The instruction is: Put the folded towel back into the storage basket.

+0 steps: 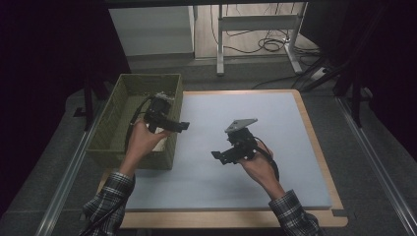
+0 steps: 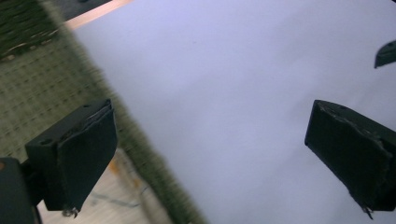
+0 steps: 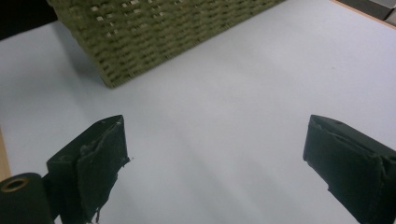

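Fingers of both grippers spread and empty: left gripper (image 1: pixel 164 118) over the woven basket's (image 1: pixel 110 129) rim, right gripper (image 1: pixel 236 147) above the pale mat (image 1: pixel 275 142).

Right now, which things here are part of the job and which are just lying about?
In the job:
- basket, at the mat's left edge
- left gripper, open, over the basket's right rim
- right gripper, open, above the mat

Lying about:
- mat, bare
- cables on the floor
- desk frame behind the table
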Action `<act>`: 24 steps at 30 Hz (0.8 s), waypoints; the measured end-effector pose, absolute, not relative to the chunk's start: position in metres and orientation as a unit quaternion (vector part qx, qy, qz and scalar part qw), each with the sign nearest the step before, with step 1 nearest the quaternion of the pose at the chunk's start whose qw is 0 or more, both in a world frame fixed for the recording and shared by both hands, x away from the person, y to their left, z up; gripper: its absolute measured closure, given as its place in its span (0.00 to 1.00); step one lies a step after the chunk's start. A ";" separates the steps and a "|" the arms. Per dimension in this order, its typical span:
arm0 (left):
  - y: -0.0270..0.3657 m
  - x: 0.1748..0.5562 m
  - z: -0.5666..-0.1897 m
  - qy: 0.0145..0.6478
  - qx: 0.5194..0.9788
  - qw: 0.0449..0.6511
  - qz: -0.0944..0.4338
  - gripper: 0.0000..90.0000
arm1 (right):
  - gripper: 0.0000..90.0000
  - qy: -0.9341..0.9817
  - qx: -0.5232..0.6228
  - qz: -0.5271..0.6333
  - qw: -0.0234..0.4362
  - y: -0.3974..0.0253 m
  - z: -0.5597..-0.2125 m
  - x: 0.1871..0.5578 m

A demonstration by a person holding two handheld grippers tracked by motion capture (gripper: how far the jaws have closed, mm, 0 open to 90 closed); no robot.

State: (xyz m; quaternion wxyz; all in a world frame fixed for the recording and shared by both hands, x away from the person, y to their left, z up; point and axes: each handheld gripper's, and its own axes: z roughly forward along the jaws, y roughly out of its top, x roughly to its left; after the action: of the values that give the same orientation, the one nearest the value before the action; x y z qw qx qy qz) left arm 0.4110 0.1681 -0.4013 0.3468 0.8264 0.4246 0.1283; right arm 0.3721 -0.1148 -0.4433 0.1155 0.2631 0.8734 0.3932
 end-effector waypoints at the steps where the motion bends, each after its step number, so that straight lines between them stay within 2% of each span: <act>1: 0.163 0.410 -0.402 0.420 0.829 0.347 0.129 0.03 | 0.07 0.873 0.265 0.393 0.117 -0.119 -0.444 0.371; 10: 0.119 0.400 -0.408 0.383 0.842 0.358 0.126 0.03 | 0.07 0.865 0.278 0.397 0.131 -0.158 -0.446 0.366; 24: 0.080 0.381 -0.430 0.351 0.848 0.380 0.115 0.03 | 0.07 0.853 0.307 0.395 0.152 -0.218 -0.452 0.357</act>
State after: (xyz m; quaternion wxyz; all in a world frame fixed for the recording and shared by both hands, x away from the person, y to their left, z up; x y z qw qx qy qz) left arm 0.3809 0.0797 -0.4304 0.3802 0.8481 0.3505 0.1150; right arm 0.3569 -0.2177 -0.4519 0.1520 0.3066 0.8525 0.3951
